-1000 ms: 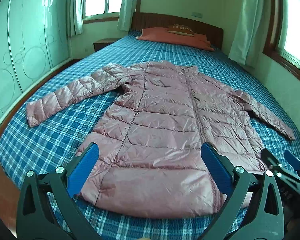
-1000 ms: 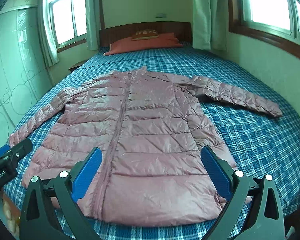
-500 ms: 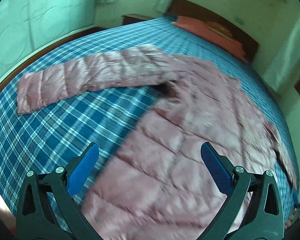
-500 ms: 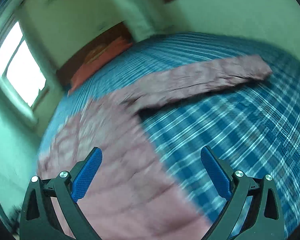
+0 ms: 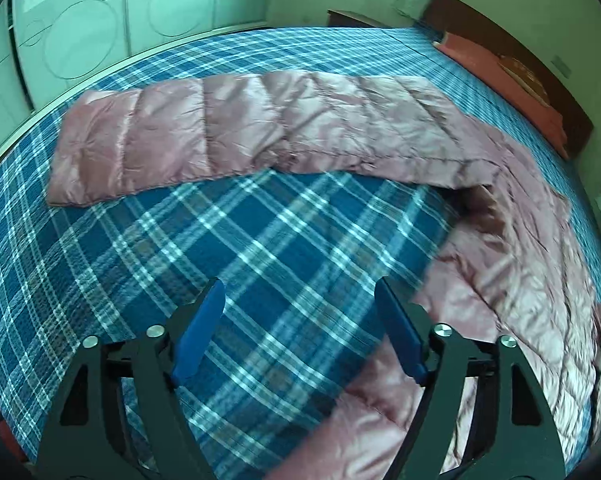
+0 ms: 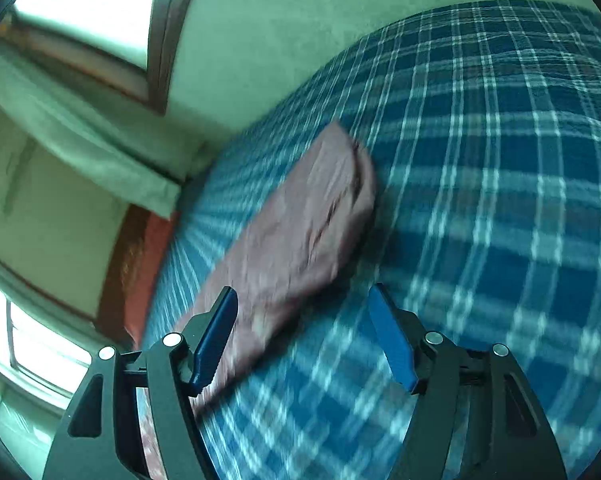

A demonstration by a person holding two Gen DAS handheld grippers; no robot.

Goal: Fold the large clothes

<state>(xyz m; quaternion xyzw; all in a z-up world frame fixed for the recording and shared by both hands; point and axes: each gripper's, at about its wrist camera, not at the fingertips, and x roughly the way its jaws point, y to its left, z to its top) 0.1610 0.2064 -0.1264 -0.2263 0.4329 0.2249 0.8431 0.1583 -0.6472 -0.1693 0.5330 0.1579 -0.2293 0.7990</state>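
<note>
Grippers are hanging apart and empty: left gripper [image 5: 298, 330] facing the jacket's [image 5: 512, 280] far-left sleeve [image 5: 204, 136], right gripper [image 6: 302, 334] probably nearing the blurred right sleeve [image 6: 300, 240]. Sleeve-folding seems to be starting; each needs to be closing on a cuff.

The left wrist camera sits just behind the left gripper [image 5: 298, 316] and looks forward and down over the bed [image 5: 260, 240], close to the plaid cover. It faces across the mattress toward the wardrobe [image 5: 80, 28], with the headboard [image 5: 512, 68] at upper right. One sleeve [image 5: 228, 132] of the jacket [image 5: 520, 272] crosses its view.

The right wrist camera sits behind the right gripper [image 6: 302, 332], also low and near the cover, but rolled sideways, facing the wall [image 6: 260, 40] and window [image 6: 92, 12]. Its picture is blurred.

Both views share the same bed cover and jacket, each seeing a different sleeve [image 6: 300, 240].
</note>
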